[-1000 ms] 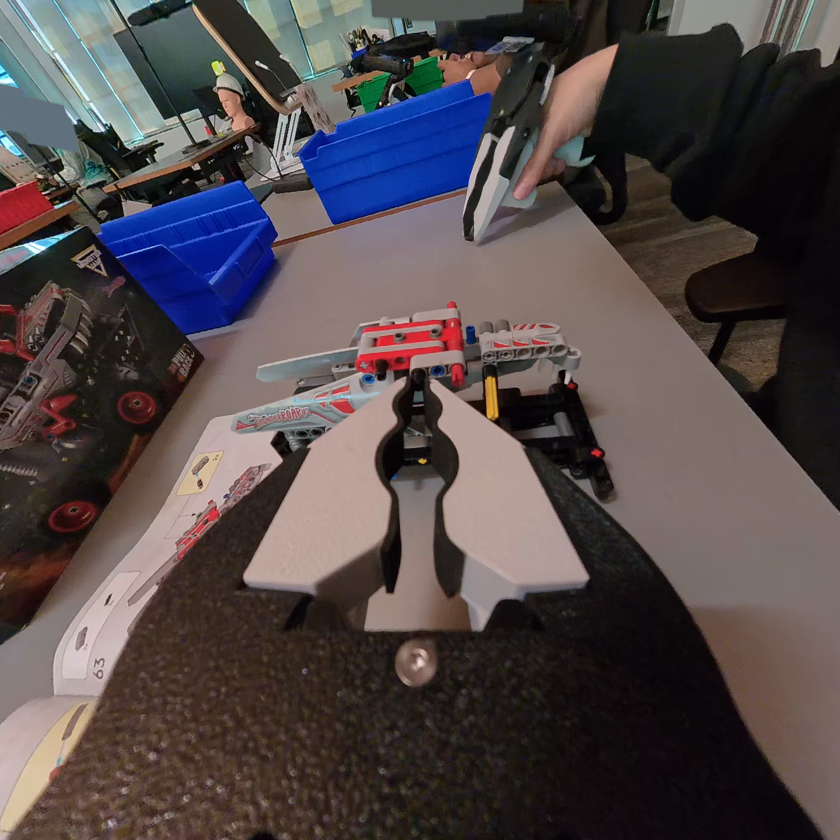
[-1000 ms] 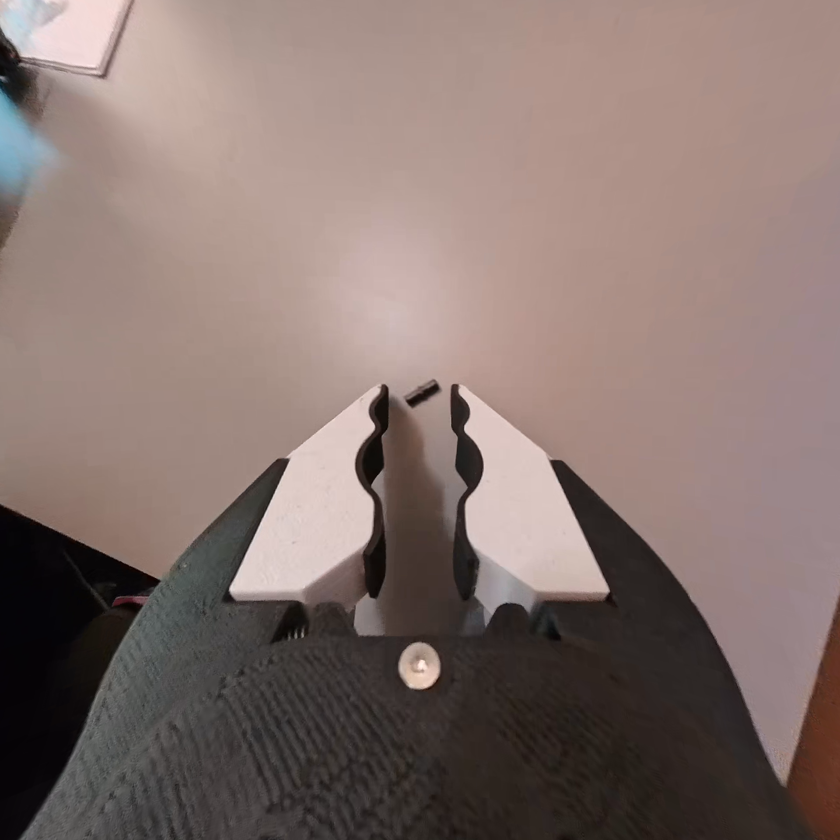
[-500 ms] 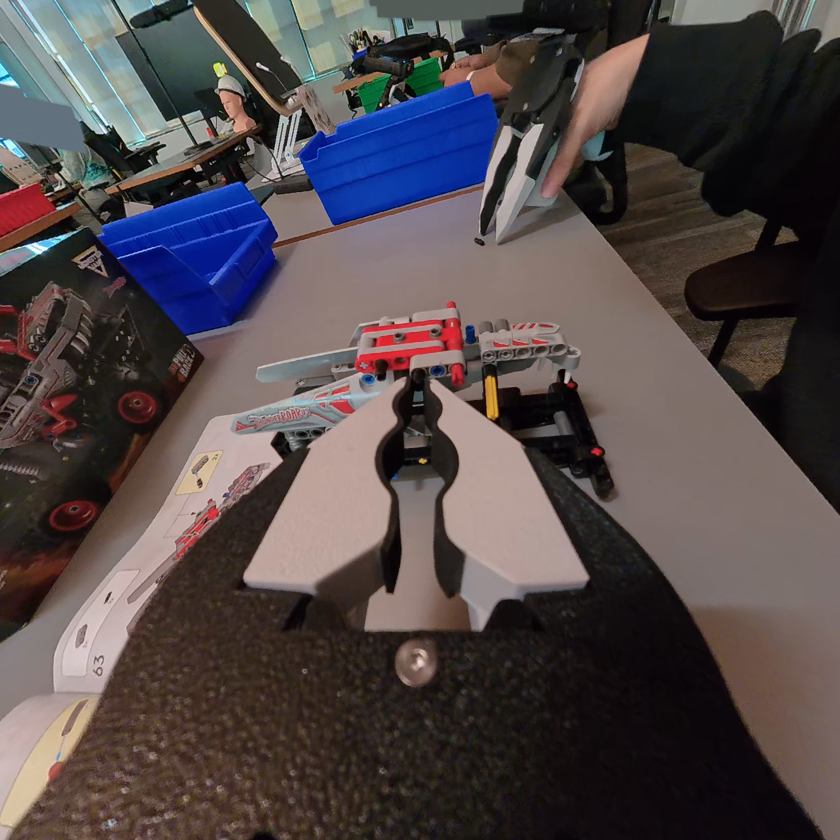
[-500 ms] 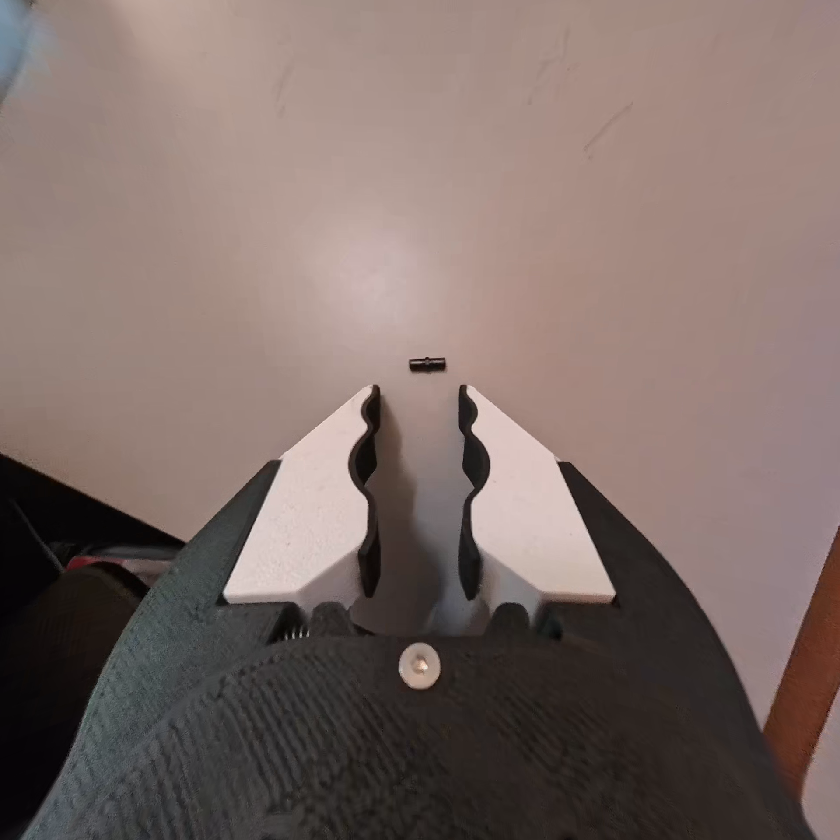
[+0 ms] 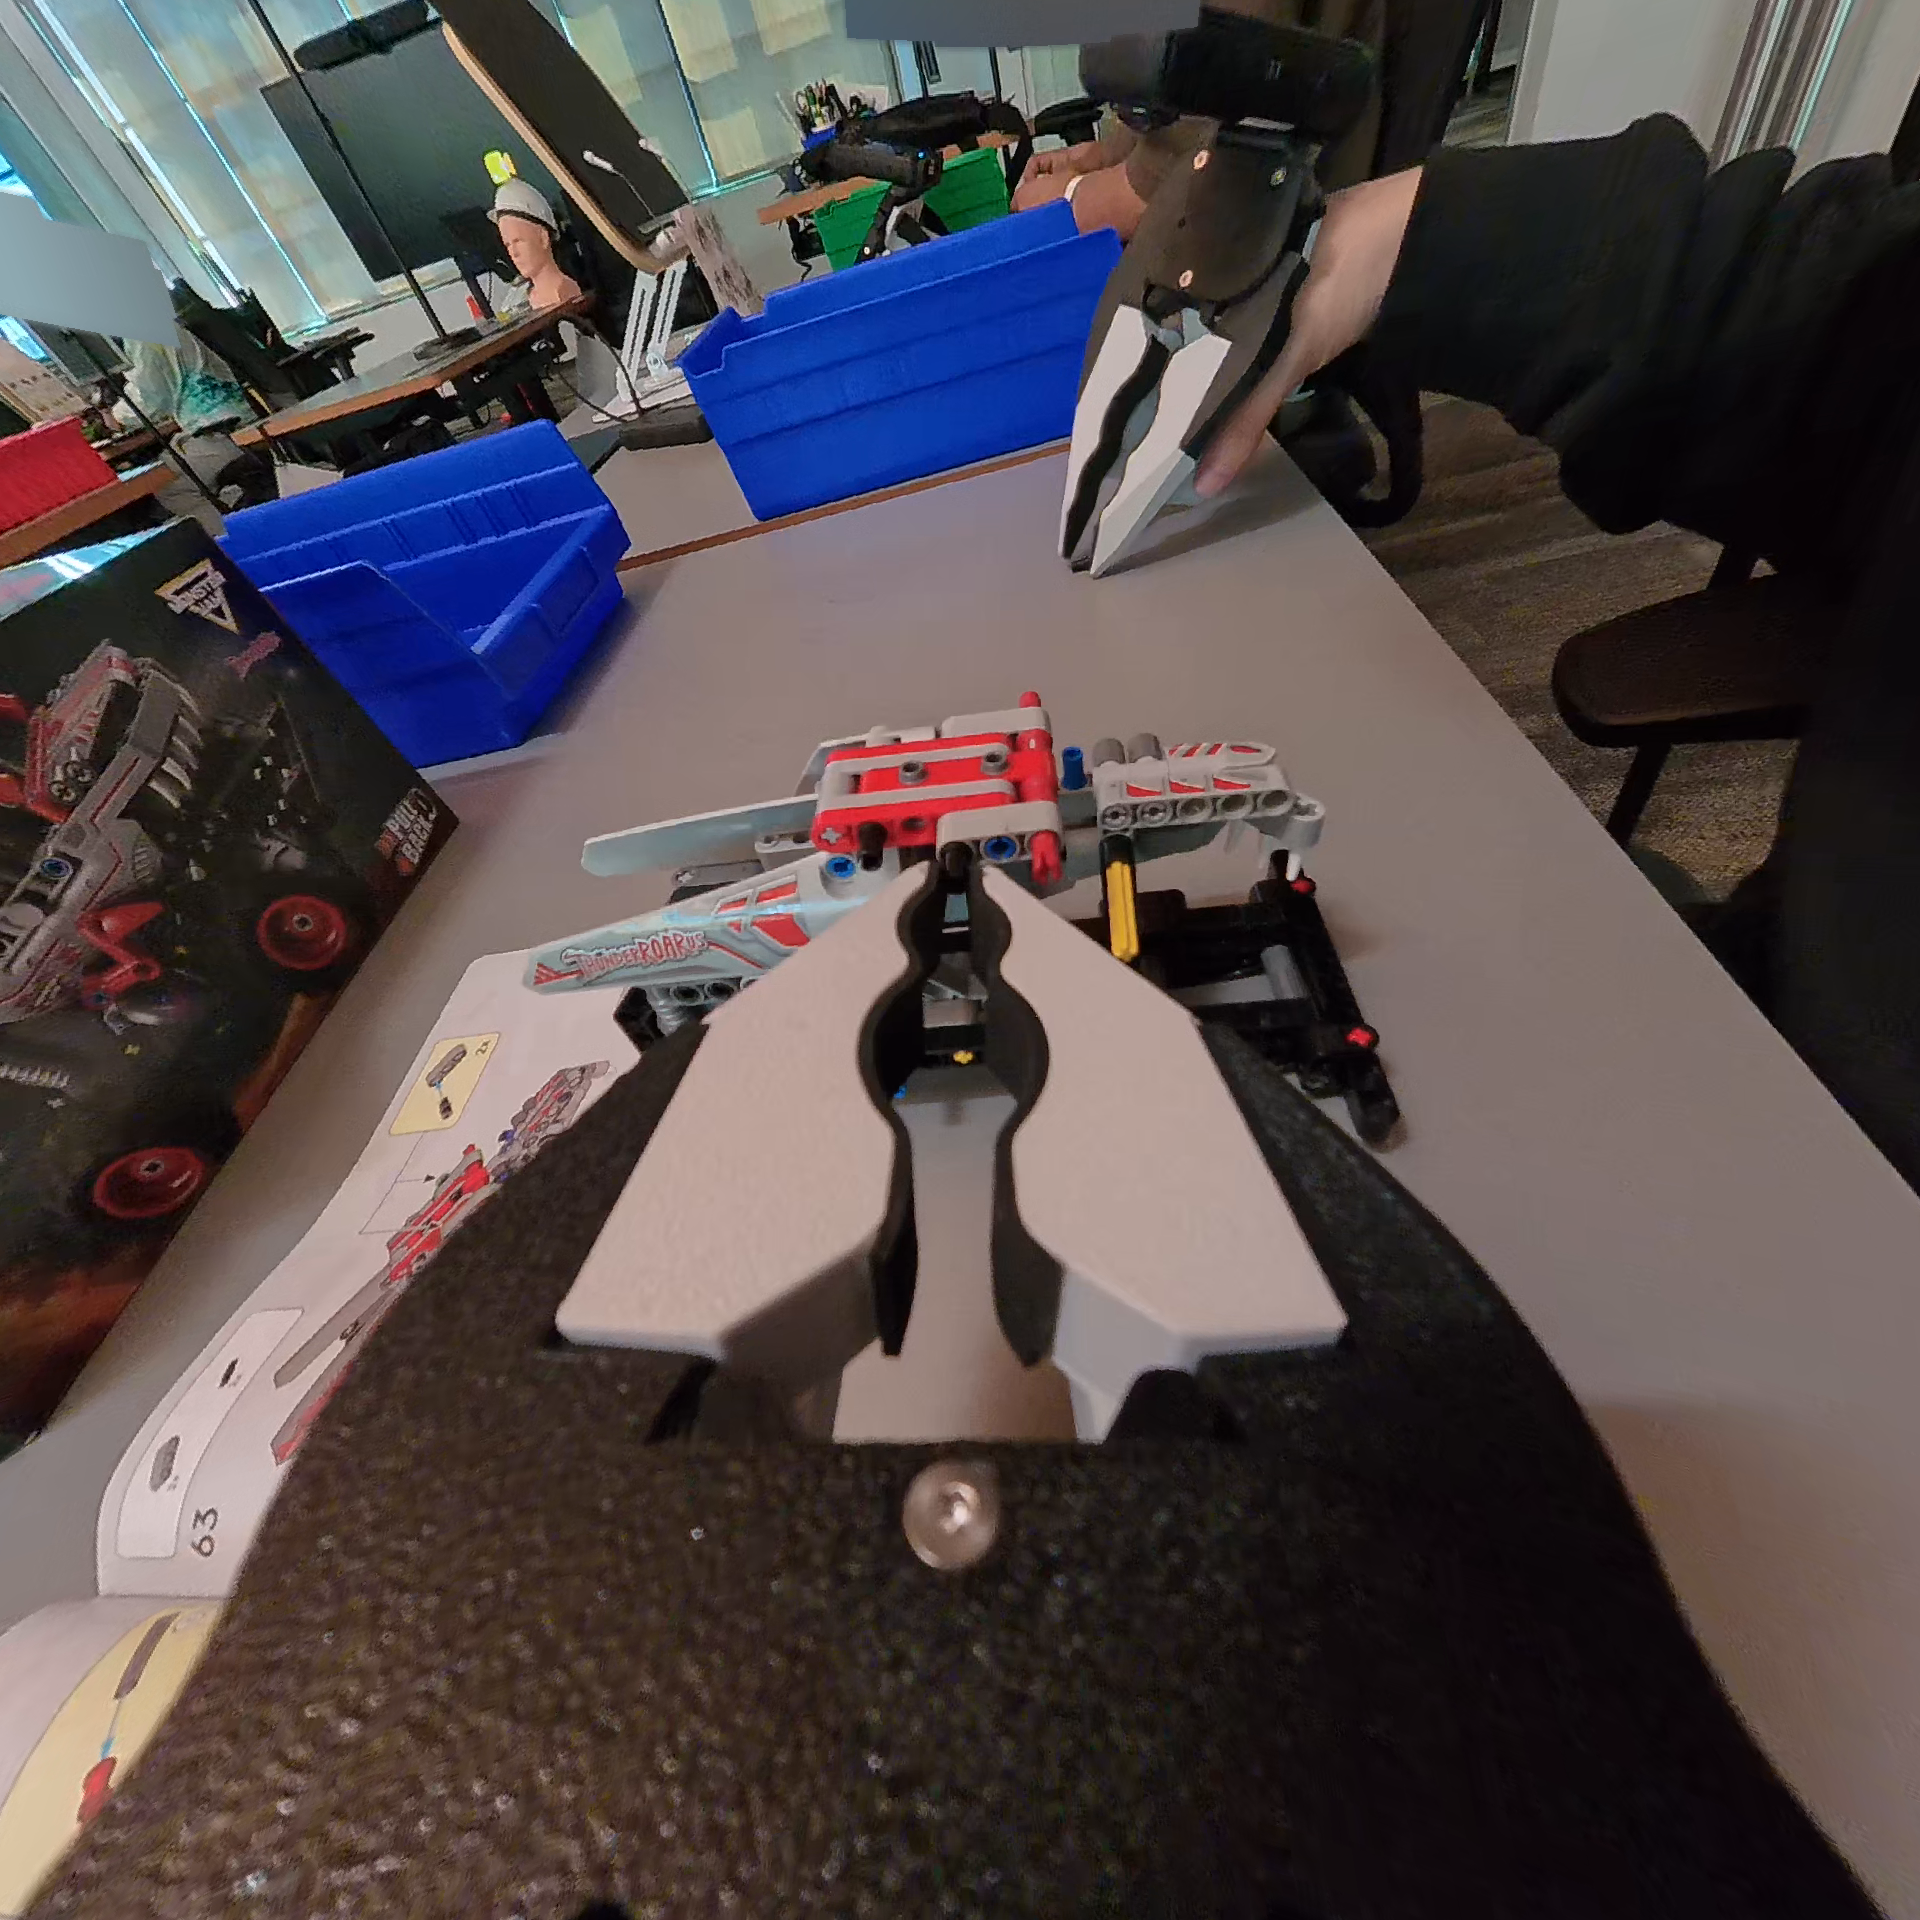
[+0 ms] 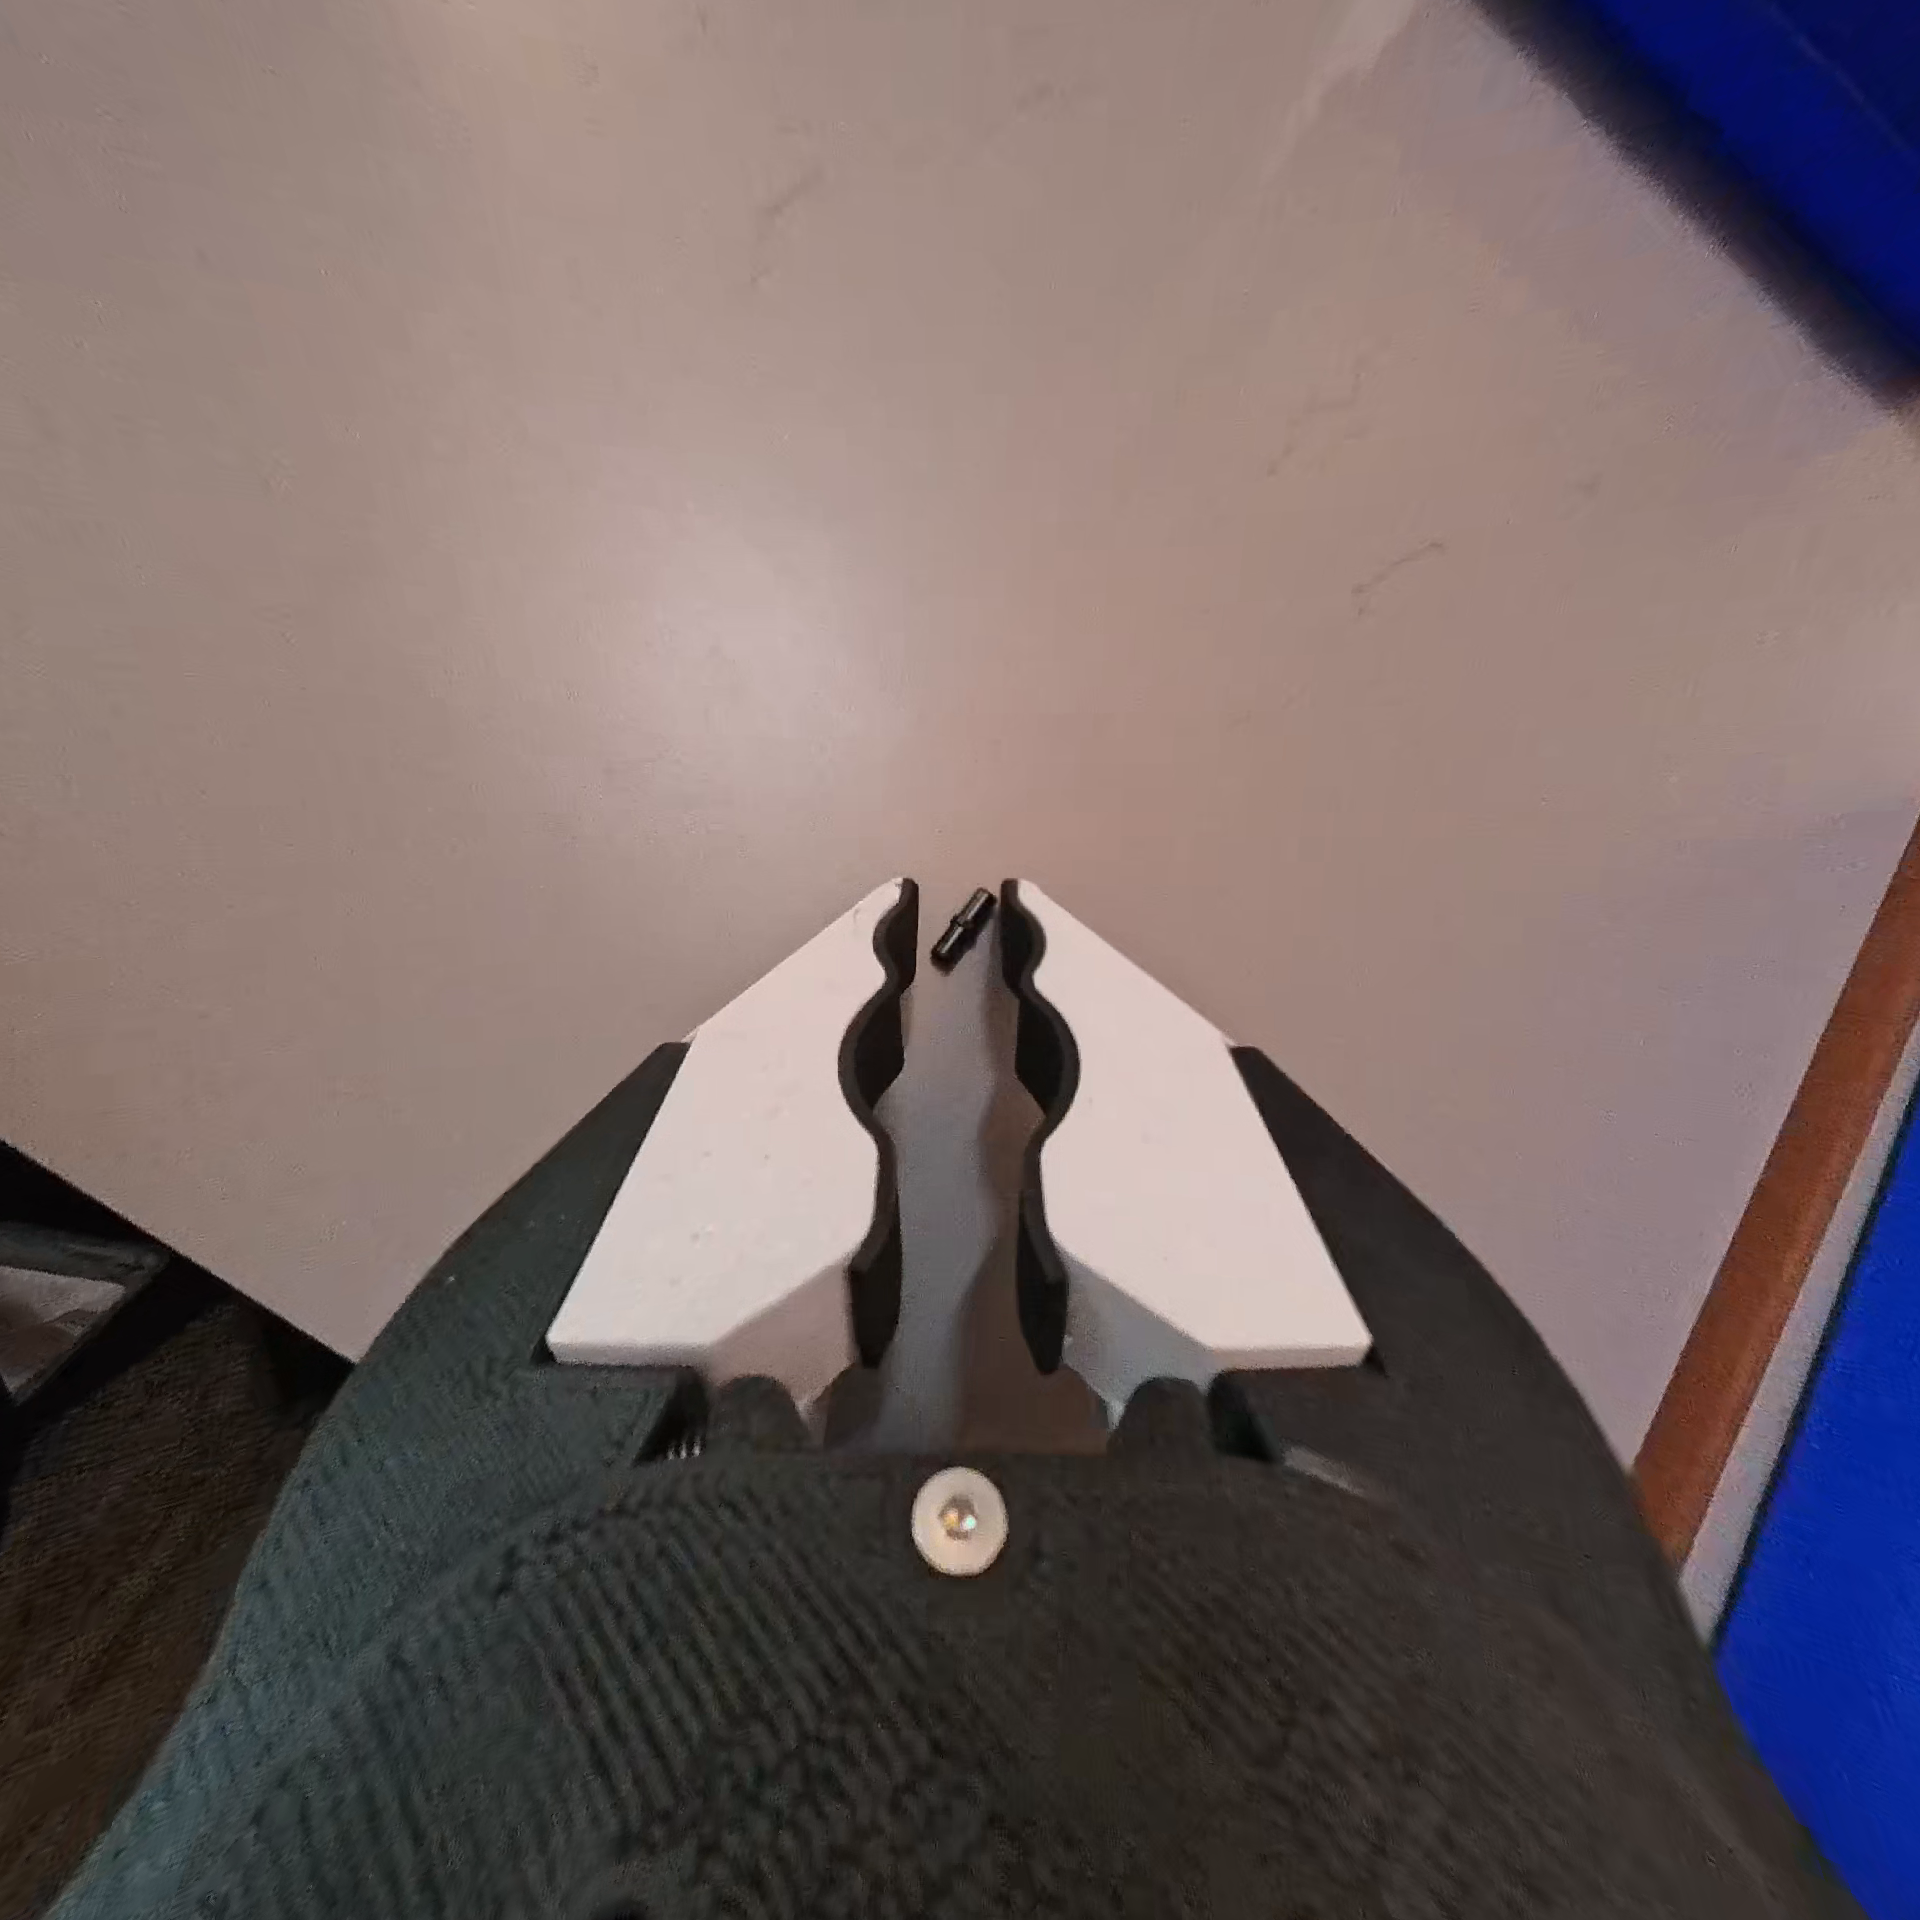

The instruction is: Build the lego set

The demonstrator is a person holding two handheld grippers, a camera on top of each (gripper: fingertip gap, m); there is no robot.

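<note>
Right wrist view | right tool [image 6: 958,902] narrowed around black pin [image 6: 958,918], previously ahead

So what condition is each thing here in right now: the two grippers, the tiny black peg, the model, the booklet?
Left gripper: nearly shut, tips at the model, grip unclear.
Right gripper: open, tips down at the table.
Black pin: lying loose between the right gripper's tips, not clamped.
Lego model: partly built, resting on the table.
Instruction booklet: open, flat.
Blue bins: upright; contents hidden.
</note>
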